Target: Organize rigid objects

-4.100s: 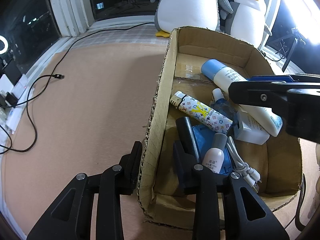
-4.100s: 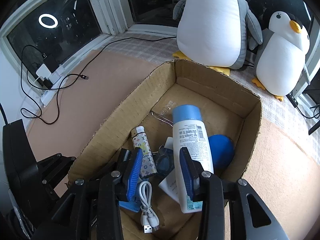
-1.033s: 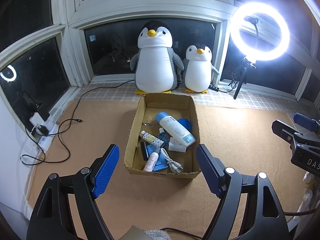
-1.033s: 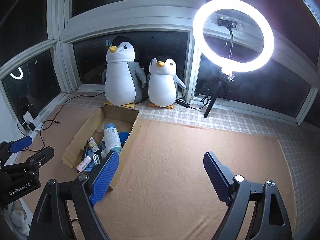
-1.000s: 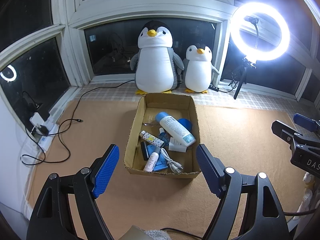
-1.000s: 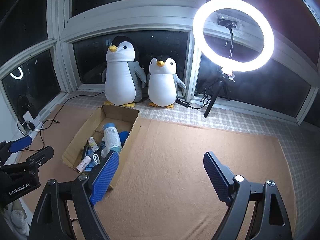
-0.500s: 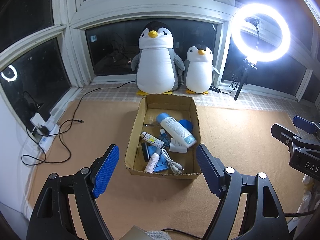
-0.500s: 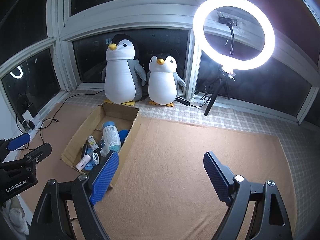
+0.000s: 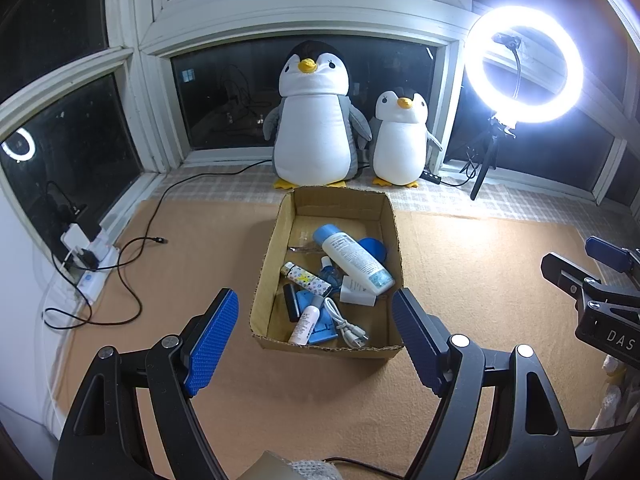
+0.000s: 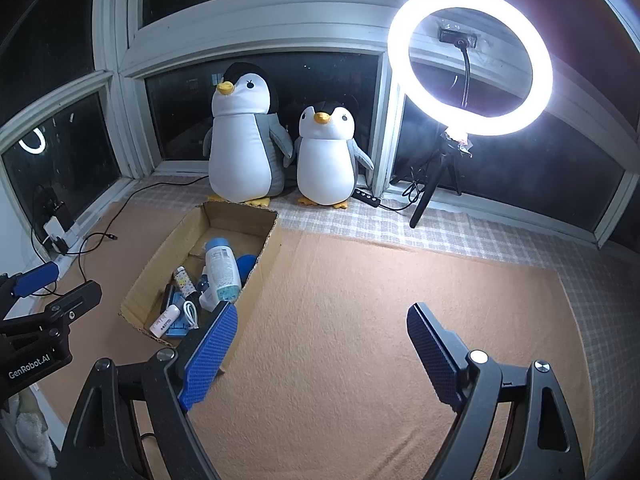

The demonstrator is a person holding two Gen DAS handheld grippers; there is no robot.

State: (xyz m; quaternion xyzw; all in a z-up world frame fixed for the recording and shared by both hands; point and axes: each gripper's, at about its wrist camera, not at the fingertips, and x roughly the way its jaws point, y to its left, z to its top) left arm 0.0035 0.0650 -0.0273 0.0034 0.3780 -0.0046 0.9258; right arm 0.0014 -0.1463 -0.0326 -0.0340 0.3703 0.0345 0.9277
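Both grippers are hanging back from the work now, jaws spread wide and holding nothing. At the bottom of the left wrist view the left gripper is framing the box from well short of it, where a few seconds ago its fingers were straddling the box wall. The right gripper is doing the same over bare mat, having been right down among the items then. That pull-back is reading like a finish or a pause: everything loose is sitting inside the box, nothing on the mat around it.

Moving up to mid-frame, the box is lying open, with the big bottle slanting across the middle. A white cable, a small pink bottle and a patterned tube are crowding the near end. The blue thing behind the bottle is half hidden, possibly a lid.

Further up, two plush penguins are sitting against the window, and the ring light is glaring at upper right, washing out its surroundings. The right gripper is cut off at the right edge.
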